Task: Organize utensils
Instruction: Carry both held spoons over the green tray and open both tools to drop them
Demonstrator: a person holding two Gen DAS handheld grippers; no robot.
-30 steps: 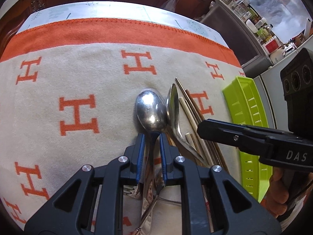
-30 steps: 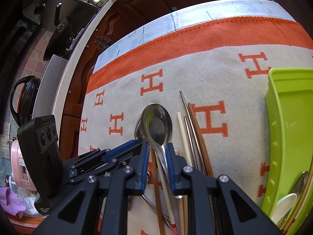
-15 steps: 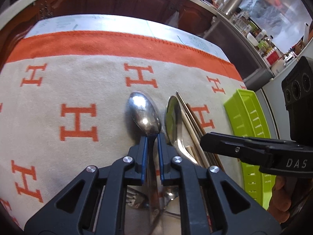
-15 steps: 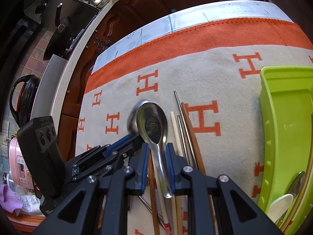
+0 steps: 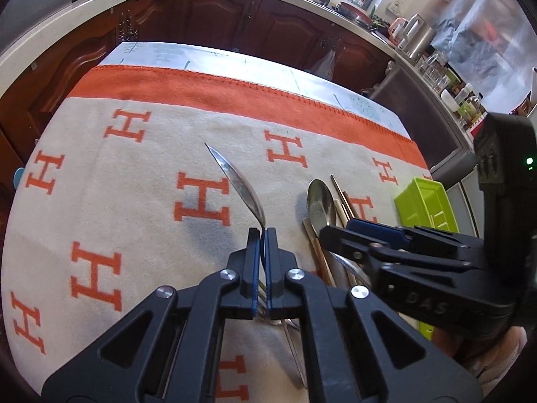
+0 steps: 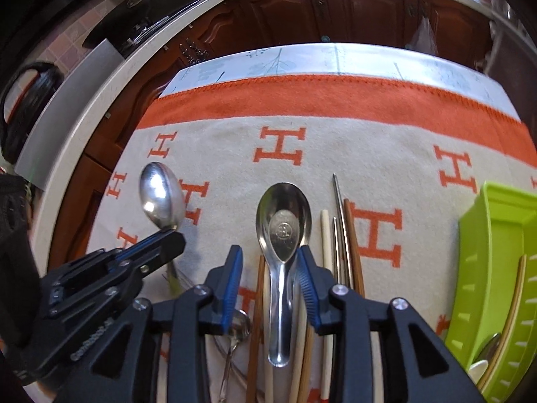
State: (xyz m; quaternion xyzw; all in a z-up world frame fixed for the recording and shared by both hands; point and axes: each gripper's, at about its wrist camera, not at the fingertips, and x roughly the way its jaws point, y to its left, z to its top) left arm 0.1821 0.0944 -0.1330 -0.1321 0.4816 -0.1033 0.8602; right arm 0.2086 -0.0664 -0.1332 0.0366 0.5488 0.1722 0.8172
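Note:
My left gripper [image 5: 262, 236] is shut on the neck of a steel spoon [image 5: 239, 186] and holds it above the cloth, bowl edge-on; the same spoon [image 6: 161, 196] shows at the left of the right wrist view. My right gripper [image 6: 270, 265] is open, its jaws on either side of a short steel soup spoon [image 6: 283, 226] that lies on a pile of chopsticks [image 6: 339, 235] and cutlery. The soup spoon [image 5: 321, 206] and right gripper [image 5: 339, 235] also show in the left wrist view.
A beige cloth with orange H marks [image 6: 335, 154] covers the table. A green utensil tray [image 6: 496, 268] with a few utensils in it stands at the right, also in the left wrist view [image 5: 426, 205]. Dark cabinets [image 6: 335, 16] lie beyond the table's far edge.
My left gripper has closed on the spoon, lifted it off the cloth and moved it left. My right gripper has opened wider around the soup spoon, which stays on the pile.

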